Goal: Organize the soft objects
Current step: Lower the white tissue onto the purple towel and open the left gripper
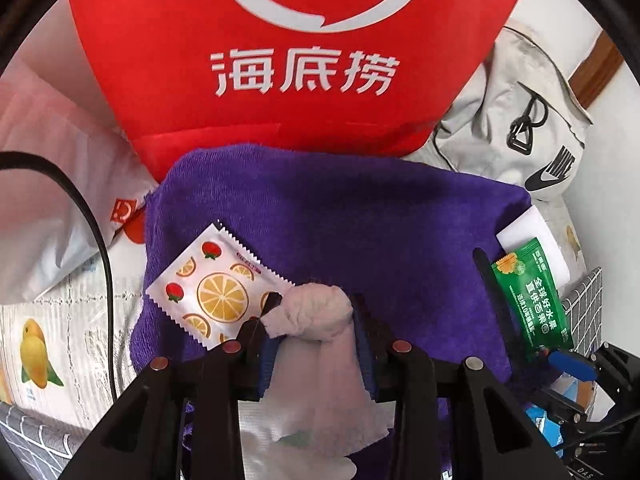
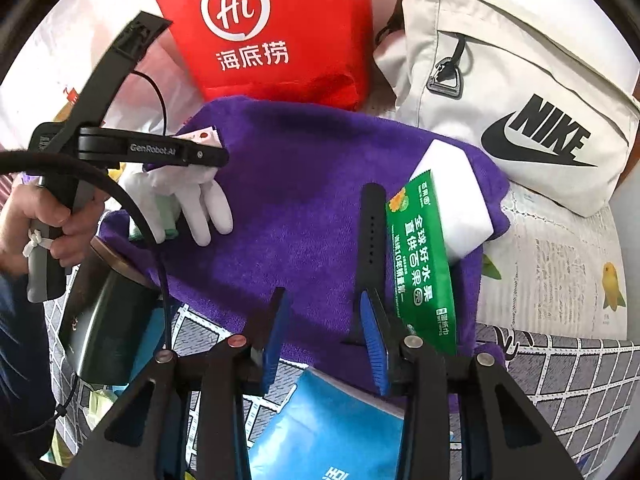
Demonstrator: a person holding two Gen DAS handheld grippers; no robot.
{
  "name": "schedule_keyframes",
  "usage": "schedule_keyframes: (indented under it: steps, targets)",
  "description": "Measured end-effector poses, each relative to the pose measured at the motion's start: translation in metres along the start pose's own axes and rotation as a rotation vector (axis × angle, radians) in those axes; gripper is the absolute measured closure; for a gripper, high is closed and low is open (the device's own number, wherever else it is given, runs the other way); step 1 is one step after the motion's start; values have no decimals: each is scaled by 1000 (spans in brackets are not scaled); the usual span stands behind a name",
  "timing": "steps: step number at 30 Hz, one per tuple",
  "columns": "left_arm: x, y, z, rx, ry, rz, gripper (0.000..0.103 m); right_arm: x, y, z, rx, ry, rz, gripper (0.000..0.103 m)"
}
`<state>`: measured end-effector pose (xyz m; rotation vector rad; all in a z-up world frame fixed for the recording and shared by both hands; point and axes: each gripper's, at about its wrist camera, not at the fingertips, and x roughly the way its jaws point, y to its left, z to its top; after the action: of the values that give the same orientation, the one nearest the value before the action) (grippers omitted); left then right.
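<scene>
My left gripper [image 1: 316,308] is shut on a bunched white glove [image 1: 320,360], whose cloth fills the gap between the blue pads. It hangs over a purple towel [image 1: 360,220], beside a fruit-print sachet [image 1: 216,292]. In the right wrist view the left gripper [image 2: 218,156] holds the white glove [image 2: 192,196] with its fingers dangling onto the purple towel [image 2: 300,200]. My right gripper [image 2: 324,320] stands open over the towel's near edge, with nothing between its pads. Just beyond its right finger lie a black strap [image 2: 372,232], a green wipes packet [image 2: 424,272] and a white sponge [image 2: 456,200].
A red bag [image 2: 272,40] and a pale Nike bag [image 2: 520,100] lie behind the towel. A dark canister with a wooden lid [image 2: 108,320] stands at the left, and a blue booklet [image 2: 332,428] lies under my right gripper. A grid-patterned cloth [image 2: 560,380] covers the near surface.
</scene>
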<state>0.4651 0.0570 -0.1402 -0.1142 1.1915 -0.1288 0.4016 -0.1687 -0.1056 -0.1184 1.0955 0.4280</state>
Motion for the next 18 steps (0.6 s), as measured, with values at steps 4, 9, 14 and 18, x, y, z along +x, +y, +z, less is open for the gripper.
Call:
schedule_keyframes:
  steps: [4,9,14,18]
  targets:
    - [1,0,-2,1,31,-2,40,-2,2,-6,-1,8,1,66]
    - [-13,-3,-10,-13,13,16,39,-3,7,-12,-10,24,1,66]
    - [-32,-2,-17,-35,2,-19,39,-14,17,-21,-14,22,-10,66]
    - [-52,-8,-25,-20,-20,-65,39,-25,24,-30,-9,16,-3,66]
